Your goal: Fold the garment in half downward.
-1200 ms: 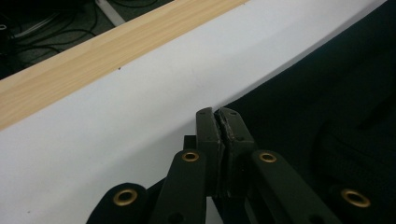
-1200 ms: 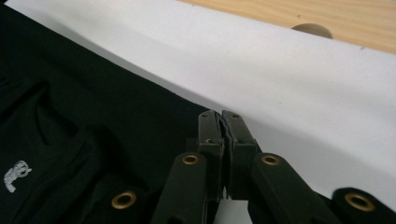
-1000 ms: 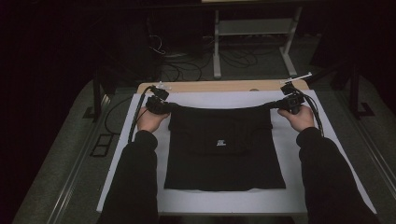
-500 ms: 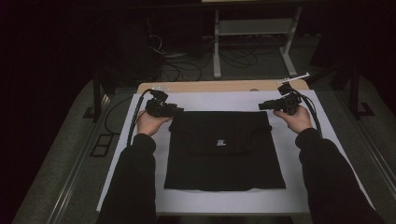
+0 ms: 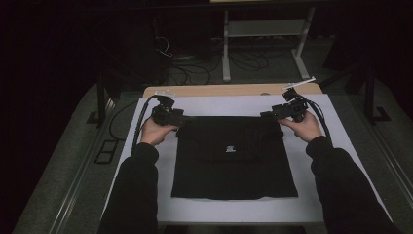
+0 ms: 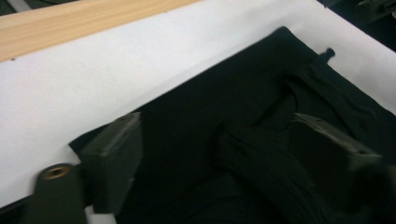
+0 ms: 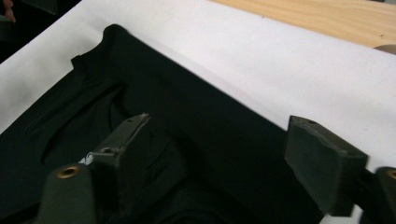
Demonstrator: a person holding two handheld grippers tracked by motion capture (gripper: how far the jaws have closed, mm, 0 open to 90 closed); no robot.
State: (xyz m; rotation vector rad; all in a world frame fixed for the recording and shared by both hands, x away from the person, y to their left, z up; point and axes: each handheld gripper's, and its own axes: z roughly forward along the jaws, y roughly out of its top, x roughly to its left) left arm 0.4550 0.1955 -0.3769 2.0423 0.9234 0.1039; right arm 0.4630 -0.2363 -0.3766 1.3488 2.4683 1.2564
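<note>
A black folded garment (image 5: pixel 234 156) with a small white logo lies flat on a white sheet (image 5: pixel 234 105). My left gripper (image 5: pixel 184 118) is at its far left corner and my right gripper (image 5: pixel 265 115) is at its far right corner. Both have just been opening their jaws. In the left gripper view the gripper (image 6: pixel 219 154) stands open over the black cloth (image 6: pixel 224 93), and its pads do not press on it. In the right gripper view the gripper (image 7: pixel 224 158) is open in the same way above the garment (image 7: pixel 163 93).
A wooden table edge (image 5: pixel 229 90) shows beyond the white sheet. Behind the table a white metal frame (image 5: pixel 263 44) and loose cables (image 5: pixel 190 68) sit on the dark floor. A cable (image 5: pixel 139 129) trails from the left gripper off the table's left side.
Both grippers have let go of the garment's far corners and their jaws have spread apart. The far edge, stretched between them before, now rests flat. The right hand shifted slightly.
</note>
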